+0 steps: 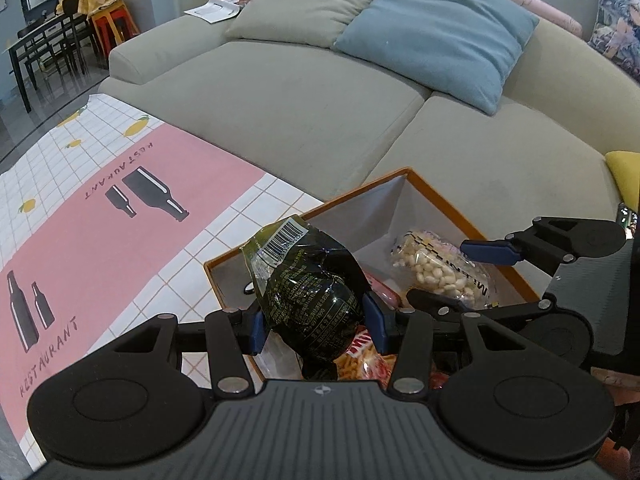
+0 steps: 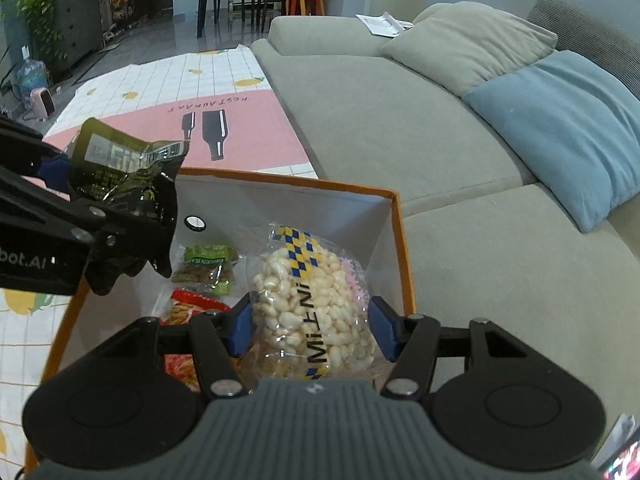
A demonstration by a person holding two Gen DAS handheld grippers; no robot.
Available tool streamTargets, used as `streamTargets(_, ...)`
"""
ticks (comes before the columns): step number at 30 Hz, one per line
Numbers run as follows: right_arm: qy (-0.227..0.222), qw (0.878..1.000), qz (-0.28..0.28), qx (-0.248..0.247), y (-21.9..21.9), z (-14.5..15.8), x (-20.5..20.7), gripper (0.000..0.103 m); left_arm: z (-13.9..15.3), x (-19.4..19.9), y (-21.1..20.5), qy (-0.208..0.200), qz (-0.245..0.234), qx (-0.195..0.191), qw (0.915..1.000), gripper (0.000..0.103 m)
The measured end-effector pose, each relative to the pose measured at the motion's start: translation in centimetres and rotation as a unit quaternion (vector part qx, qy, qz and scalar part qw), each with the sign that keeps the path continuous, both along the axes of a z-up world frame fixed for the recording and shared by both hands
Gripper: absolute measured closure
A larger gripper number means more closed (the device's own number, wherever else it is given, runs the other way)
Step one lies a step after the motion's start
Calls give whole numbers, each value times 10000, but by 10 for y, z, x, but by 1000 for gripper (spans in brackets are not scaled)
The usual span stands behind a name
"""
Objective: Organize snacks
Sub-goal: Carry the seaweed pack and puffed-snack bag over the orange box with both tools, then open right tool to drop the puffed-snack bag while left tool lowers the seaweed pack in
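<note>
the left tool (image 1: 316, 320) is clenched on a dark bag (image 1: 308, 300); its blue pads (image 1: 376, 322) press the bag's crumpled waist from both sides; the bag is glossy black-green foil, covered in fine pale print, with a white barcode on its upper flap; it hangs above the near left corner of the box (image 1: 436, 192); in the right wrist view the same bag (image 2: 120, 168) sits at the left, over the box's left wall, gripped by the other tool.

the right tool (image 2: 310, 330) is grasping a clear bag (image 2: 308, 296) full of small pale puffed pieces; a band of blue and yellow diamonds runs down it beside dark lettering; its blue pads (image 2: 242, 332) bear on the bag's two sides; the bag is inside the box (image 2: 404, 248), near the right wall; in the left wrist view it (image 1: 436, 272) lies to the right of the dark bag.

the box has an orange rim and pale grey walls; it stands on the counter (image 1: 100, 216), on a pink and white checked cloth, just beside a grey sofa (image 1: 304, 104); in it lie a green packet (image 2: 206, 270) and a red packet (image 2: 188, 308) of orange sticks.
</note>
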State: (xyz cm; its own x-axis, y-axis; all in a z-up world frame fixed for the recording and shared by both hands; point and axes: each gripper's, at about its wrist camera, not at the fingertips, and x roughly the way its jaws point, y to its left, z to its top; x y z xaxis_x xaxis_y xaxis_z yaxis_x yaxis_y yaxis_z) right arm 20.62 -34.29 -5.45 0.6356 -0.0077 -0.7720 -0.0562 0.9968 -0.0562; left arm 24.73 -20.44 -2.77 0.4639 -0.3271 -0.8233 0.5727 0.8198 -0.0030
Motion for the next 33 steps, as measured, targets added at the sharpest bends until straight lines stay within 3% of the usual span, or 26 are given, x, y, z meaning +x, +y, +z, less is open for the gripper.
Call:
streamTargets(7,254,9996,60,74,3,-15,9,45,-9,8,1,98,31,25,9999,48)
streamTargets(13,461,9987,-65,-204,6,-31,21,45,-13,9,3,172,51,23,9998,48)
streamTargets(19,546,9948,188,-840,23,-41,27,43,-13,7,7,185,84,17,9998,48)
streamTargets(21,622,9947,328,-749,24,-42,27,49,-13,7,8,186,94,32,9998,48)
streamTargets(24,619,9952,297,-695,22,-42,25,46,-13,6,9,185,80,28,9998,48)
streamTargets(28,445,9957,377,-714,22,-35,17,31,-11,6,10,159,48,23,9999,48)
streamTargets(33,243,9957,417,-796,25,-18,1,30,-8,4,10,144,9,-7,9999,48)
